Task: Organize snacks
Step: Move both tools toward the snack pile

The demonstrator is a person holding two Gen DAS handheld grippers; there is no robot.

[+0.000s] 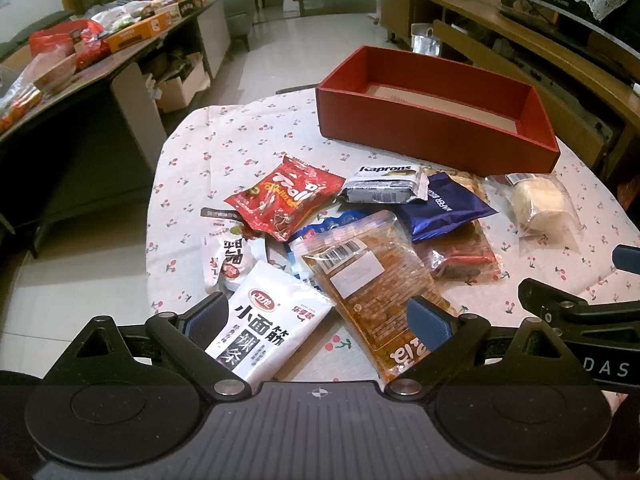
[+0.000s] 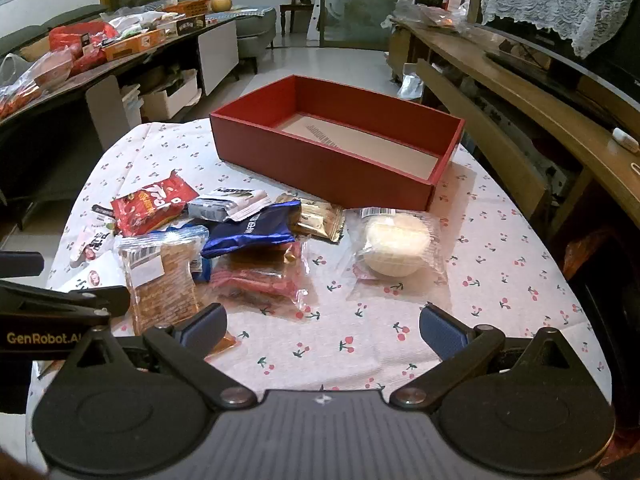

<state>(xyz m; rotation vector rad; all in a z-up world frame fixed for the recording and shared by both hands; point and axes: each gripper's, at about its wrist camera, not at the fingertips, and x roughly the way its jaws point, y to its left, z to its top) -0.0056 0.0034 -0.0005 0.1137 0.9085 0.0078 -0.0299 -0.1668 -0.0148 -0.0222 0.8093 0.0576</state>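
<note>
A heap of snack packets lies on the cherry-print tablecloth (image 1: 240, 132): a red bag (image 1: 284, 196), a grey Kaprons pack (image 1: 384, 184), a dark blue pouch (image 1: 444, 208), a clear orange strip pack (image 1: 372, 280), a white pack with black lettering (image 1: 264, 320) and a clear-wrapped pale cake (image 2: 394, 244). Behind them stands an empty red box (image 2: 332, 172). My left gripper (image 1: 318, 318) hovers open over the white and orange packs. My right gripper (image 2: 322, 326) hangs open above bare cloth, just short of the cake. Neither one holds anything.
A long dark side table (image 2: 120, 68) crowded with boxes and bags runs along the left. Wooden shelving (image 2: 520, 92) lines the right side. The other gripper's black body (image 2: 60, 312) juts in at the left of the right wrist view.
</note>
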